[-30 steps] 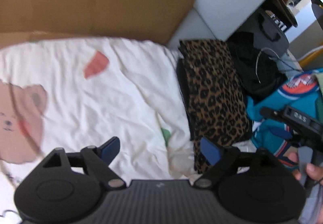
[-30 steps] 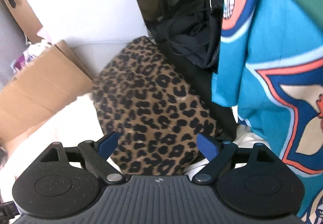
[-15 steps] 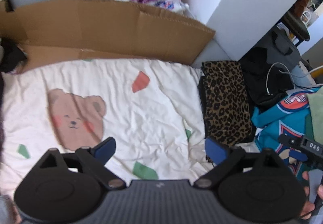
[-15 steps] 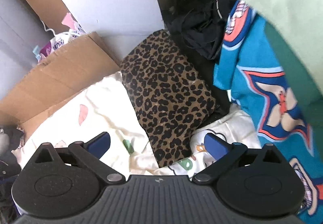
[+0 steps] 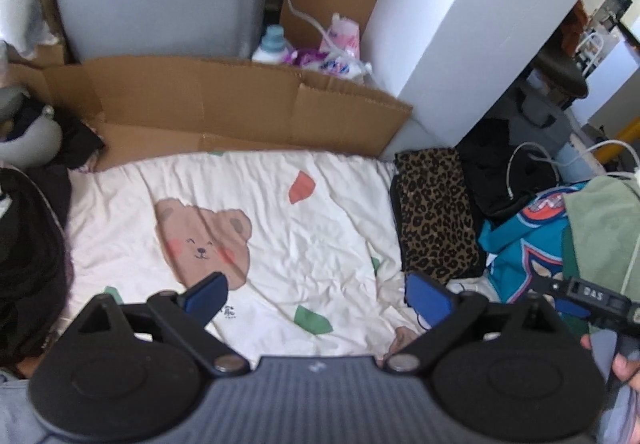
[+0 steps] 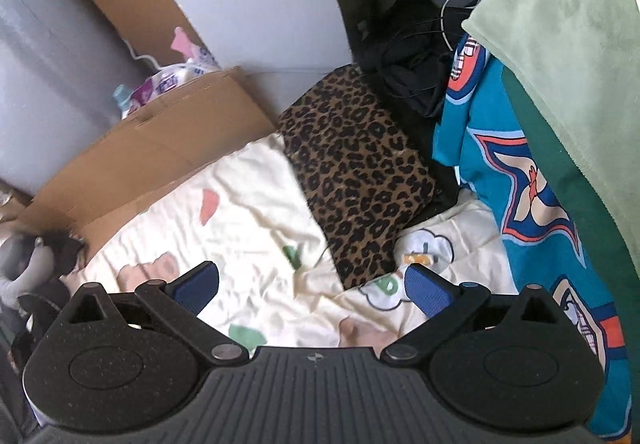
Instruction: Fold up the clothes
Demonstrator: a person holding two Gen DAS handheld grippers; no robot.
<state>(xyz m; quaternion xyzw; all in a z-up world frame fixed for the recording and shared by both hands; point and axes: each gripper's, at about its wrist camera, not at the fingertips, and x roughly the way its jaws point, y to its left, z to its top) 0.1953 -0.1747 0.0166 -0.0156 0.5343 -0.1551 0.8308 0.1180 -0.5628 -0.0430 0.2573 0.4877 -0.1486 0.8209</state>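
Observation:
A folded leopard-print garment lies at the right edge of a cream bear-print sheet; it also shows in the right wrist view. Beside it hang a teal printed garment and a pale green one. My left gripper is open and empty, held high above the sheet. My right gripper is open and empty, above the sheet near the leopard garment's near end. The right gripper's body shows at the right of the left wrist view.
A flattened cardboard box stands along the sheet's far edge, with a bottle and packets behind it. A black bag with a white cable lies past the leopard garment. Dark clothing lies at the left. A white wall stands at the back right.
Both grippers have pulled back and risen away from the leopard garment, so more of the sheet and room shows. Both stay open and empty.

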